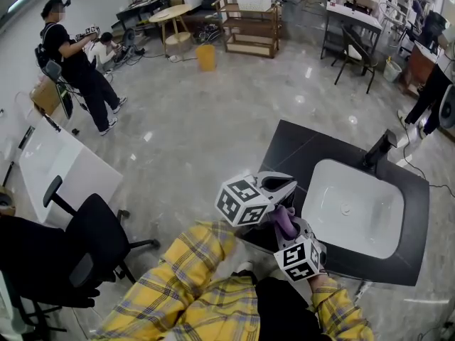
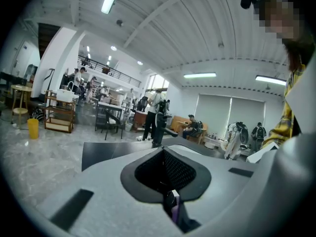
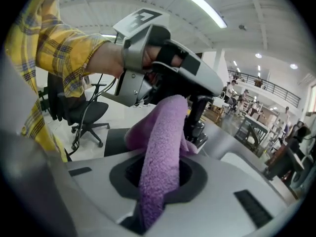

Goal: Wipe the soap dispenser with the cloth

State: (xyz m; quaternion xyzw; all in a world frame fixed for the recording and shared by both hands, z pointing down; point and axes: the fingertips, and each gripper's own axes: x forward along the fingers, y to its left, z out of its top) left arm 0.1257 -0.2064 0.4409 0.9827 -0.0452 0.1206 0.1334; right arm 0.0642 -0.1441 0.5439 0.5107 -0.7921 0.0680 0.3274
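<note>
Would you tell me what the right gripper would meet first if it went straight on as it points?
Past the purple cloth it grips, the right gripper would probably first meet the dark soap dispenser held by the left gripper; depth is unclear.

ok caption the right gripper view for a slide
Purple cloth in the right hand-held gripper meets the dark dispenser held by the left hand-held gripper

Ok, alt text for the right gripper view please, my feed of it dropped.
The right gripper is shut on a purple cloth, which runs up from its jaws toward the left gripper, held just above by a hand in a yellow plaid sleeve. Behind are an office chair and a large hall.
</note>
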